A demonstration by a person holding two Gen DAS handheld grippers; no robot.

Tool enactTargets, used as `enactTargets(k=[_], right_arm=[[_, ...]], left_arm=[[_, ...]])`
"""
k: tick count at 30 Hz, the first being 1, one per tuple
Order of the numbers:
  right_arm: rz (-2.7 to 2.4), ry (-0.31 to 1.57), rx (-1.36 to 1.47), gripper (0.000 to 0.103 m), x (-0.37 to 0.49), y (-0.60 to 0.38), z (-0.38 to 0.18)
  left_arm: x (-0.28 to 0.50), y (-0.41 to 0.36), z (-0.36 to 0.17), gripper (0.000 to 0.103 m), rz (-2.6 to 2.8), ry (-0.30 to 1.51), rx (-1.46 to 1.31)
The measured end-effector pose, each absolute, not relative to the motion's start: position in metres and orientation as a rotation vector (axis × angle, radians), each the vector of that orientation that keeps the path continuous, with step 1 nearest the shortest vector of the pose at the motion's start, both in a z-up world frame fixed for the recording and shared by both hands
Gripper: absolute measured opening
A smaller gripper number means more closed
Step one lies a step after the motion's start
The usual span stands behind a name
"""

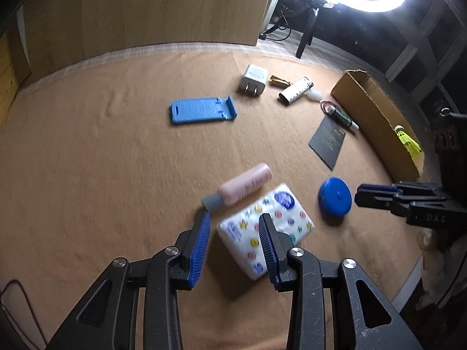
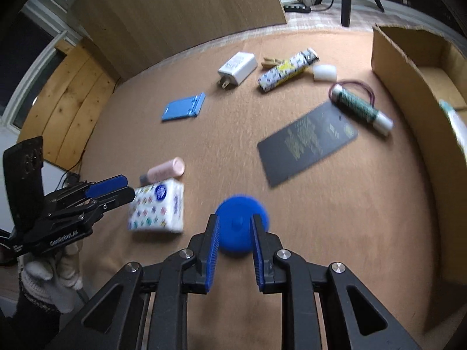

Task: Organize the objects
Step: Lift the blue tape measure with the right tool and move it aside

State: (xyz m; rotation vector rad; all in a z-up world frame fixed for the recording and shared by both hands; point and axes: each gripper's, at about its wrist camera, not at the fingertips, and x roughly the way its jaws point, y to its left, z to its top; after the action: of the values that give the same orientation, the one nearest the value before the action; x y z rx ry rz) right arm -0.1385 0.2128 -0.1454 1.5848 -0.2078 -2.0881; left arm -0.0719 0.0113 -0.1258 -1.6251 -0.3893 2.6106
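Observation:
My left gripper [image 1: 235, 217] is open above a white tissue pack with coloured dots [image 1: 264, 227], its jaws either side of the pack's left part; a pink bottle [image 1: 242, 186] lies just beyond. It shows from the side in the right wrist view [image 2: 125, 188] next to the tissue pack [image 2: 157, 207]. My right gripper [image 2: 235, 218] is open with a round blue disc [image 2: 240, 224] between its jaws. In the left wrist view it [image 1: 357, 194] sits just right of the disc [image 1: 335, 199].
A cardboard box [image 2: 408, 93] stands at the right, holding a yellow shuttlecock [image 1: 407, 141]. On the tan cloth lie a black card [image 2: 306, 143], green tube [image 2: 360, 108], patterned lighter [image 2: 287, 70], white charger [image 2: 238, 67] and blue phone stand [image 2: 184, 108].

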Motion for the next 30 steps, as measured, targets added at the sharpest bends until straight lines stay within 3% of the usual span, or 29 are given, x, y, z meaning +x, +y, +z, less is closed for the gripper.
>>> enactTargets(k=[19,28,30], right_arm=[[-2.073,-0.187,1.632,0.019,-0.123,0.206,-0.165],[-2.135,-0.183,1.649,0.019,-0.130,0.217,-0.167],[-2.138,-0.167,1.652,0.025,-0.130,0.216,-0.168]], left_arm=[[-0.058,0.083,-0.146,0.038,2.365,-0.296,-1.623],[-0.072,0.047,-0.123,0.040,2.541,-0.292,-1.582],[-0.079,0.037,-0.122,0.040,2.565,-0.278,-1.589]])
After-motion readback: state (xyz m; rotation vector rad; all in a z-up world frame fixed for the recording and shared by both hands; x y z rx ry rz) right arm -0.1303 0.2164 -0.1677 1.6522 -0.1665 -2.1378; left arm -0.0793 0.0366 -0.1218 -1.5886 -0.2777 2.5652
